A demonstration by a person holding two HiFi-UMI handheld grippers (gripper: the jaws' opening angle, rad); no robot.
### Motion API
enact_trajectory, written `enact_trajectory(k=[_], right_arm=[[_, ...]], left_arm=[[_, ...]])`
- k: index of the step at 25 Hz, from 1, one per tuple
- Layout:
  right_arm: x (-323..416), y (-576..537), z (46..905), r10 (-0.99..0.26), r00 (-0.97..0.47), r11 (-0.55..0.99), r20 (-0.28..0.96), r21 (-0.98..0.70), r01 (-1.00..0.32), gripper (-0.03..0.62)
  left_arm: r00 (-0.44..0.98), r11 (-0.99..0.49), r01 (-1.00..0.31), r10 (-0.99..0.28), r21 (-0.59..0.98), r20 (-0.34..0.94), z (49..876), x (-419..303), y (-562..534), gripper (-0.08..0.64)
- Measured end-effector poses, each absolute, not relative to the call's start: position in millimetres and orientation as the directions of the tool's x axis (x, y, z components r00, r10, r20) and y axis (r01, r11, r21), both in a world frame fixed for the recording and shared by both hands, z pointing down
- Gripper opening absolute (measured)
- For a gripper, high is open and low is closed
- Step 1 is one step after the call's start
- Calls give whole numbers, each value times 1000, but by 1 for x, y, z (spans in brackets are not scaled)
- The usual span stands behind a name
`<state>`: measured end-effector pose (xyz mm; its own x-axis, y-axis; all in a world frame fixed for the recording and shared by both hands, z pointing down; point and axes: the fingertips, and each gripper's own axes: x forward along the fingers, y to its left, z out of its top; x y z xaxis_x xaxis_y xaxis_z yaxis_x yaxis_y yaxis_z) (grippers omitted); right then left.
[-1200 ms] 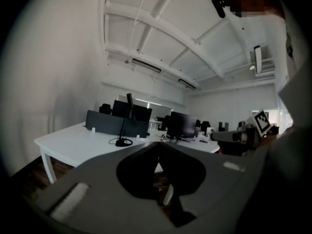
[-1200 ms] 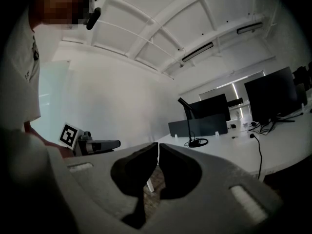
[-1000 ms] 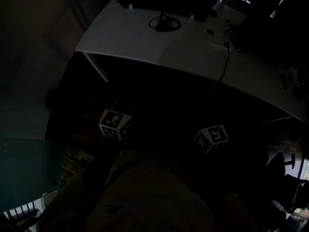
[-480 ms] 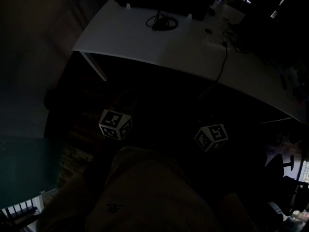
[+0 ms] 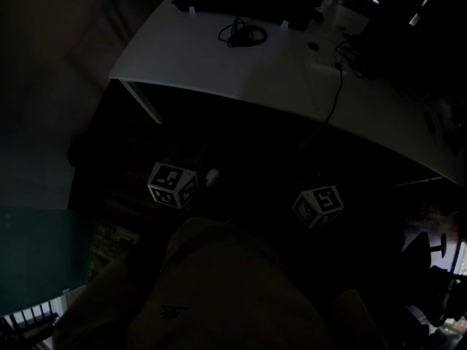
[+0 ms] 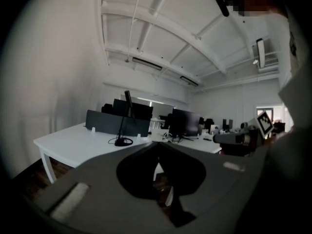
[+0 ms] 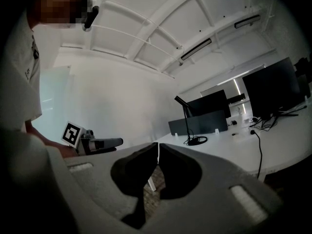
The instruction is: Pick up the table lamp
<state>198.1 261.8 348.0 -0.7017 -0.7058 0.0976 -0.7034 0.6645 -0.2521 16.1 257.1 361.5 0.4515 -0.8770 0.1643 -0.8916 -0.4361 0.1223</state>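
The black table lamp (image 6: 123,130) stands on the white table (image 5: 292,71), with a round base (image 5: 244,33), a thin stem and a cord coiled round the base. It also shows in the right gripper view, the lamp (image 7: 191,126) far ahead. My left gripper (image 6: 158,147) is shut and empty, its marker cube (image 5: 173,185) low and short of the table's near edge. My right gripper (image 7: 158,147) is also shut with nothing in it, its cube (image 5: 319,206) beside the left one. Both point toward the table, well away from the lamp.
A dark partition panel (image 6: 117,123) and monitors (image 6: 184,123) stand behind the lamp. A black cable (image 5: 337,97) hangs over the table's near edge. A white table leg (image 5: 146,102) is at the left, an office chair (image 5: 430,254) at the lower right. The head view is very dark.
Both grippers have edged slightly toward the table. Their jaws stay shut.
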Motion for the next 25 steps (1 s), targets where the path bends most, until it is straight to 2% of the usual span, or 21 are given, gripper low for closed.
enact_trajectory(k=[13, 25], right_arm=[[194, 222, 354, -725, -683, 648, 91, -247, -720, 8], [143, 115, 365, -731, -668, 632, 138, -233, -739, 8]], left_arm=[[490, -475, -871, -858, 121, 157, 368, 14, 211, -2], [520, -488, -851, -835, 194, 182, 371, -21, 95, -2]])
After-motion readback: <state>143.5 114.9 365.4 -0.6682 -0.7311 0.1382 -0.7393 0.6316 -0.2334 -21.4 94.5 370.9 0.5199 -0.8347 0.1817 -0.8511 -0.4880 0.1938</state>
